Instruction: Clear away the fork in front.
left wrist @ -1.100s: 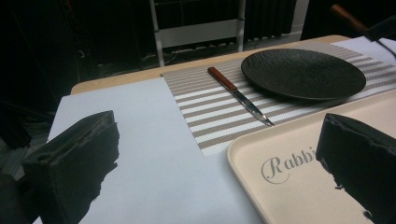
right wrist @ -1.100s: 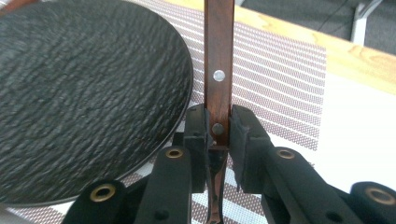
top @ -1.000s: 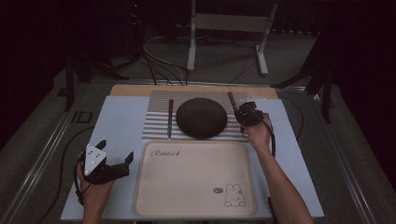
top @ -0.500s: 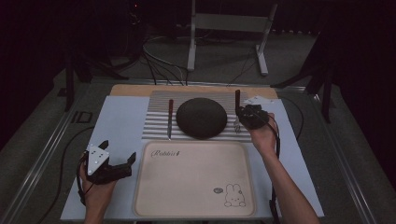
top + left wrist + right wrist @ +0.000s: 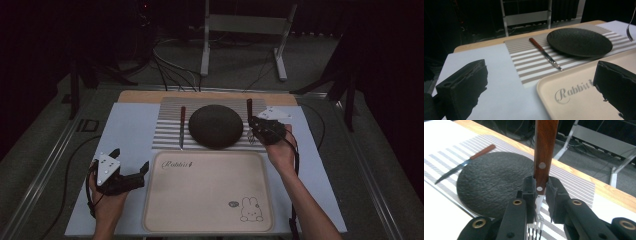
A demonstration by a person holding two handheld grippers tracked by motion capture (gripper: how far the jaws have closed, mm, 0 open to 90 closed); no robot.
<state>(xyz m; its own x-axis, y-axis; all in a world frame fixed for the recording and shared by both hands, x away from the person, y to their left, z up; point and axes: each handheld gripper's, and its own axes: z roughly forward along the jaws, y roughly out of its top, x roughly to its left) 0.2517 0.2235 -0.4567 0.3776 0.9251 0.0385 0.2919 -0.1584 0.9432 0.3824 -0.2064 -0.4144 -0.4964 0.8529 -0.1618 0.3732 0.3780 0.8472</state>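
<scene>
Fingers [image 5: 531,192] of the right gripper [image 5: 541,195] clench the fork [image 5: 544,152] beside the plate [image 5: 496,182], while the left gripper [image 5: 539,82] stays spread wide above the counter [image 5: 499,75].

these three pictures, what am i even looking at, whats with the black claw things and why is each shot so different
A person sits at a table holding a hand-operated two-jaw gripper in each hand. The high view looks down from above. The other two pictures come from cameras riding on each gripper, looking along its black jaws.

On the table lies a striped placemat with a dark plate and a knife to the plate's left. Nearer the person is a beige tray with a rabbit drawing.

The right gripper is shut on a wooden-handled fork, holding it upright, prongs down, beside the plate. The left gripper is open and holds nothing, left of the tray.
</scene>
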